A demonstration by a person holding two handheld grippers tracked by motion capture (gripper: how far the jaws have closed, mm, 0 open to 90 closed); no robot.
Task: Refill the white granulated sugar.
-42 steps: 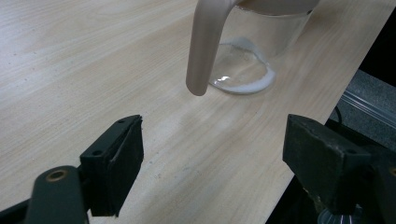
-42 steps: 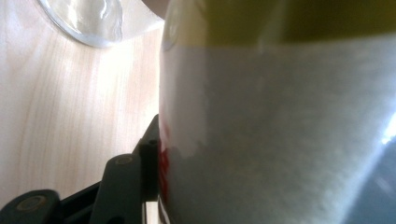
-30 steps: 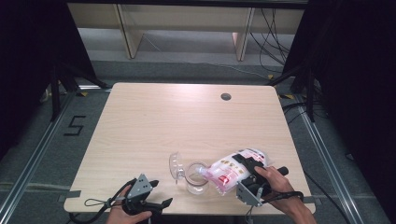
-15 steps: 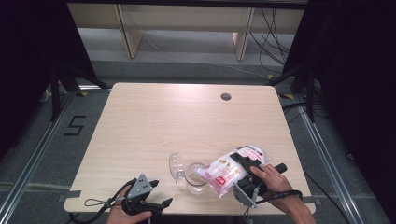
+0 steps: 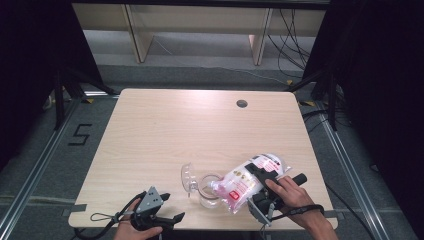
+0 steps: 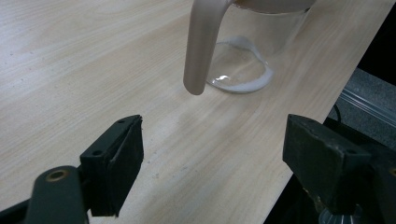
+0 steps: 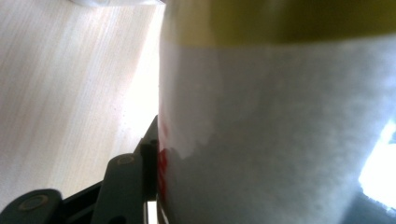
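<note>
**Bag tipped over the jug, pour under way**

Nearest the table's front edge, the left gripper rests low at the left with its jaws spread wide and nothing between them; in the left gripper view bare wood lies between the two black pads and the jug's handle hangs just ahead. To its right, the right gripper is clamped around a clear plastic bag with pink and red print, the person's right hand behind it. In the right gripper view the bag presses against the one jaw in sight, so the grip looks firm.

The bag lies tilted, its lower end pointing left and down toward the mouth of the clear jug, which stands on the table near the front edge. Just left of the jug sits what looks like its clear lid, off and set aside.

As a judgement: the lid is off and the bag is lifted and angled, so the pour is begun or about to begin. Whether anything has reached the jug cannot be told. Left to do: empty the bag, set it down, perhaps refit the lid.

Farther off, the tabletop runs to a small round hole near the back edge.
</note>
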